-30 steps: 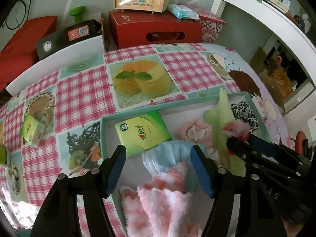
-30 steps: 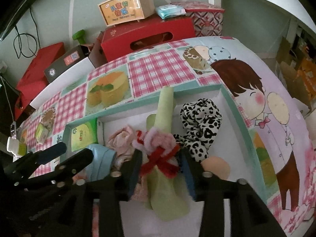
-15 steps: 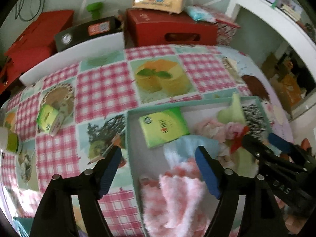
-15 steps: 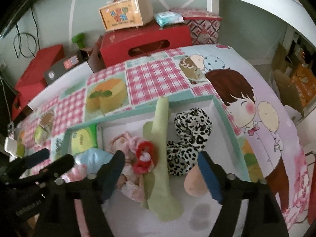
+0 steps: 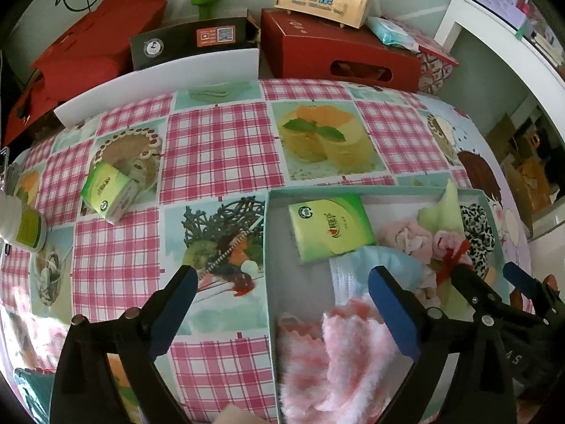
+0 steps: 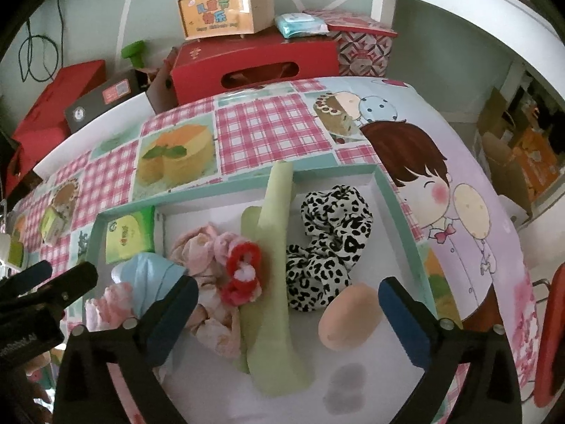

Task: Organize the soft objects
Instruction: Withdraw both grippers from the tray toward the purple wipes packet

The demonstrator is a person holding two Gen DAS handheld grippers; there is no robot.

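Note:
A teal-rimmed box [image 5: 269,233] [image 6: 400,212] holds soft items: a green tissue pack [image 5: 330,228], a blue face mask [image 5: 353,268], a fluffy pink cloth [image 5: 339,360], a red-and-pink scrunchie [image 6: 242,275], a pale green strip [image 6: 273,282], a leopard scrunchie [image 6: 328,243] and a peach sponge [image 6: 349,321]. My left gripper [image 5: 282,279] straddles the box's left wall, jaws opening, gripping nothing. My right gripper [image 6: 287,289] hangs over the red scrunchie and green strip, jaws opening and clear of them. A second tissue pack [image 5: 107,194] lies outside on the tablecloth.
A white bottle [image 5: 21,226] stands at the table's left edge. Red boxes [image 5: 339,49], a black box [image 5: 190,42] and a handled gift box [image 6: 222,10] line the far side behind a white board [image 5: 159,81]. A white shelf [image 6: 476,17] stands at right.
Both grippers' jaws have spread wide. The right one let go of the red-and-pink scrunchie, which now lies in the box. The left gripper shifted left, off the pink cloth and mask.

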